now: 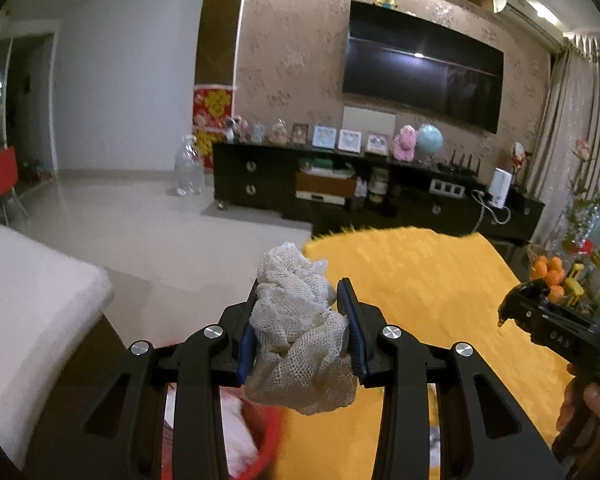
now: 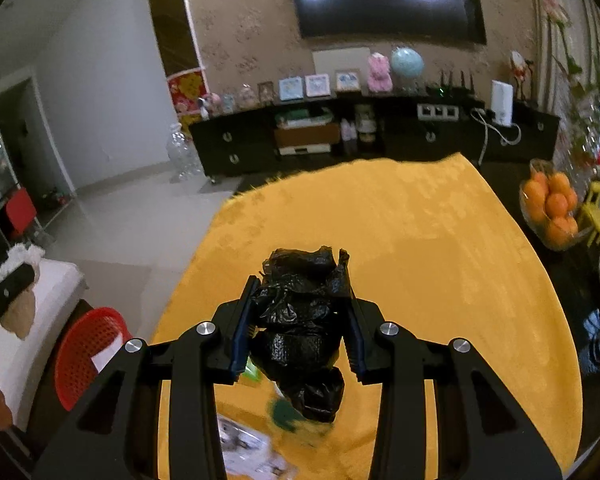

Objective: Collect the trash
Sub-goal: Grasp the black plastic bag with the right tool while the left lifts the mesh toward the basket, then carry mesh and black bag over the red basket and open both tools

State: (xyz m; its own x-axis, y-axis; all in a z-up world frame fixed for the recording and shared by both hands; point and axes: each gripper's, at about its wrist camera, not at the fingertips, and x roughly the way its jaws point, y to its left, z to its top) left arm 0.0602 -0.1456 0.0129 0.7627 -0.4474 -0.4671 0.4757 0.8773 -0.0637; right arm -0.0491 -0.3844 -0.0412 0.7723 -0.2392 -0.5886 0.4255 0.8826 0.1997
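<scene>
The left gripper [image 1: 300, 316] tilts downward, jaws clamped on a mesh wad [image 1: 300, 332] above the red basket [image 2: 88, 356]; the right gripper [image 2: 300, 320] tilts likewise, jaws pinching a black bag [image 2: 304, 320] over the yellow worktop [image 2: 420, 260]; paper scraps [image 2: 244, 448] lie beneath.

Each view is taken from just behind its own tool, looking forward and somewhat downward along the fingers. The yellow surface [image 1: 420, 280] is seen close below in both. The television [image 1: 420, 84], dark cabinet [image 1: 260, 184] and red basket [image 2: 88, 356] are shared by both views.
</scene>
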